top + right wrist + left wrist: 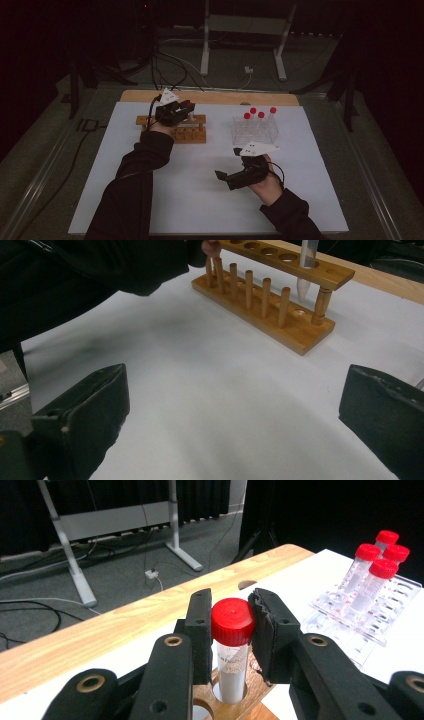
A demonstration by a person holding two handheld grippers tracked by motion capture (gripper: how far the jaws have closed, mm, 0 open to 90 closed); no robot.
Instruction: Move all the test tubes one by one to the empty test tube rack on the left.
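Observation:
My left gripper (232, 622) is shut on the red cap of a clear tube (231, 672), whose lower part sits in a hole of the wooden rack (250, 690). In the high view this gripper (182, 107) is over the right end of the wooden rack (192, 134). Seen from the right gripper view, the tube (306, 270) passes through the rack's top bar, and its pointed tip hangs just above the rack's base (270, 315). My right gripper (240, 175) rests low over the white mat, open, with nothing between its jaws (235, 415).
A clear plastic rack (255, 131) at the right back of the white mat (200, 200) holds several red-capped tubes (372, 580). A wooden table edge (210, 96) runs behind the mat. Cables and a metal stand (245, 30) lie on the floor beyond.

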